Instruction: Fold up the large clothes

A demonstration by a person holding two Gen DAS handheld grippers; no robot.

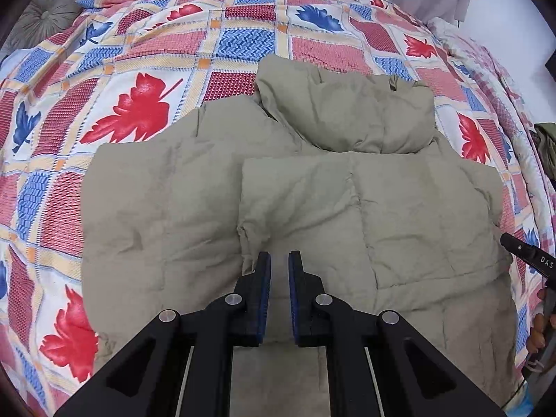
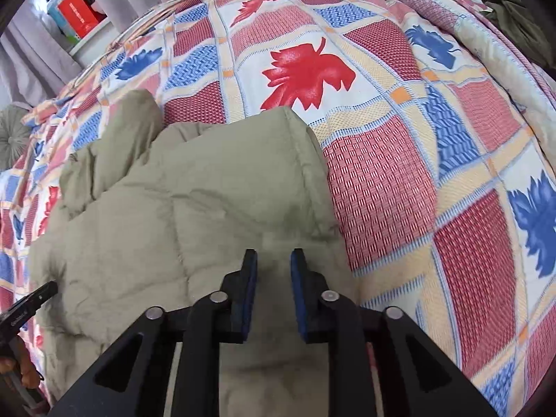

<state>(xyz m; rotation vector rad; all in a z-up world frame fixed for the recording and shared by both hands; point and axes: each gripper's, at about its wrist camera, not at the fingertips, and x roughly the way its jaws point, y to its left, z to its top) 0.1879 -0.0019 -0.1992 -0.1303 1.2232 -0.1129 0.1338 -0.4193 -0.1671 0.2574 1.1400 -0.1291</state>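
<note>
A large khaki padded jacket [image 1: 194, 208] lies spread on the bed, its hood [image 1: 351, 111] at the far end and one sleeve folded across its body [image 1: 365, 201]. My left gripper [image 1: 279, 260] hovers over the jacket's near middle, jaws a small gap apart, holding nothing. In the right wrist view the jacket [image 2: 194, 201] fills the left and centre. My right gripper [image 2: 274, 257] is over the jacket's right edge, open and empty. Each gripper's tip shows at the edge of the other's view.
The bed is covered by a quilt [image 1: 146, 69] with red and blue leaf squares. A grey round cushion [image 1: 48, 17] sits at the far left. A dark green garment [image 2: 521, 21] lies at the bed's right edge. Curtains and a shelf with a red box [image 2: 78, 12] stand behind.
</note>
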